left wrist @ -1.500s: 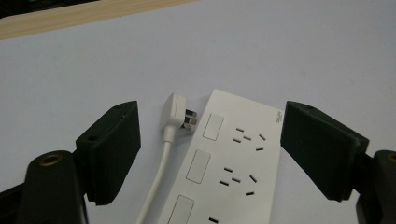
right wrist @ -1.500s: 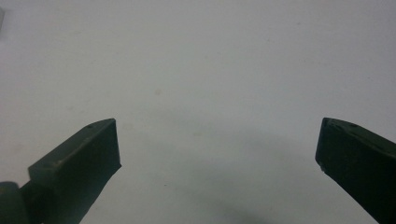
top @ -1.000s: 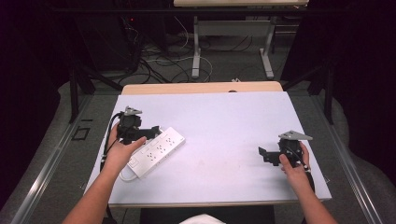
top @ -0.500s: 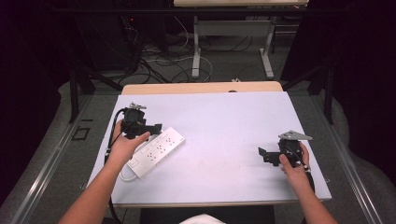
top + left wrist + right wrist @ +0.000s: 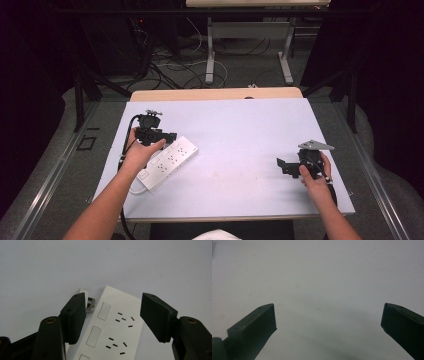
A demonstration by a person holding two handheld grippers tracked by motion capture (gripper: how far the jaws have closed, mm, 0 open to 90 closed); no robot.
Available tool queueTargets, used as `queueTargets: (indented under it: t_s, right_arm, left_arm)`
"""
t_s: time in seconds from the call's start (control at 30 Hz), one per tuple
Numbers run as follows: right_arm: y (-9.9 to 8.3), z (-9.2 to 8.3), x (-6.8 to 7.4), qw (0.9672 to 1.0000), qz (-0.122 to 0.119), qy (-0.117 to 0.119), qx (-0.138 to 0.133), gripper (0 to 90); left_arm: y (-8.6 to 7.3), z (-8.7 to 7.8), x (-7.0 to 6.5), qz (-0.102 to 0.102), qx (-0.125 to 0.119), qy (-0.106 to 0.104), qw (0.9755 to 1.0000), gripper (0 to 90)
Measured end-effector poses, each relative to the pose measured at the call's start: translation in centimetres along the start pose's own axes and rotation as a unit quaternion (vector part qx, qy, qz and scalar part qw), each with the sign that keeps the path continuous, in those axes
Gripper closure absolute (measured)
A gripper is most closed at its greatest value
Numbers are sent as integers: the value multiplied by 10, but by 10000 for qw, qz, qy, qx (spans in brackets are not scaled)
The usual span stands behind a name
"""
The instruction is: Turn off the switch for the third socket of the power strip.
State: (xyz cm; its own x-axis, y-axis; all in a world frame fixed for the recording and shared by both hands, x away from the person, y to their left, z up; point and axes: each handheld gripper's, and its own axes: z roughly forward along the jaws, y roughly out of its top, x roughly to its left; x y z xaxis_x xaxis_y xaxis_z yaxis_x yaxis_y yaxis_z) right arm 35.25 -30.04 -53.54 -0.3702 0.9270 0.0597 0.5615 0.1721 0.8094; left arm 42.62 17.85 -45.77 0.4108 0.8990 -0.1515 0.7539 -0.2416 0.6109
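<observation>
table [image 5: 240,125]: pale sheet | power strip [image 5: 167,161]: flat at table's left | left gripper [image 5: 113,315]: jaws straddling strip's end, just been closing, apparently not yet touching | right gripper [image 5: 328,322]: wide open, nothing held, table's right | plug [image 5: 86,298]: beside strip's end

One overhead camera, two riding on the hand-held grippers.

The high view looks forward and down from the person's side over the whole table [image 5: 240,125]. The left gripper view sits close above the power strip [image 5: 117,325], which the high view shares [image 5: 170,160]. The right gripper view faces bare tabletop [image 5: 319,277] at close range.
</observation>
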Motion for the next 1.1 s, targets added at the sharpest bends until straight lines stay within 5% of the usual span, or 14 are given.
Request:
queueTargets:
  t_s: [0.47,1.1]
  right_arm:
    - [0,0,0,10000,29,25,29,0]
    - [-1,2,-1,10000,13,52,66,0]
  left_arm:
    - [3,15,-1,-415,549,-53,9976,465]
    - [8,42,-2,-543,803,135,9952,657]
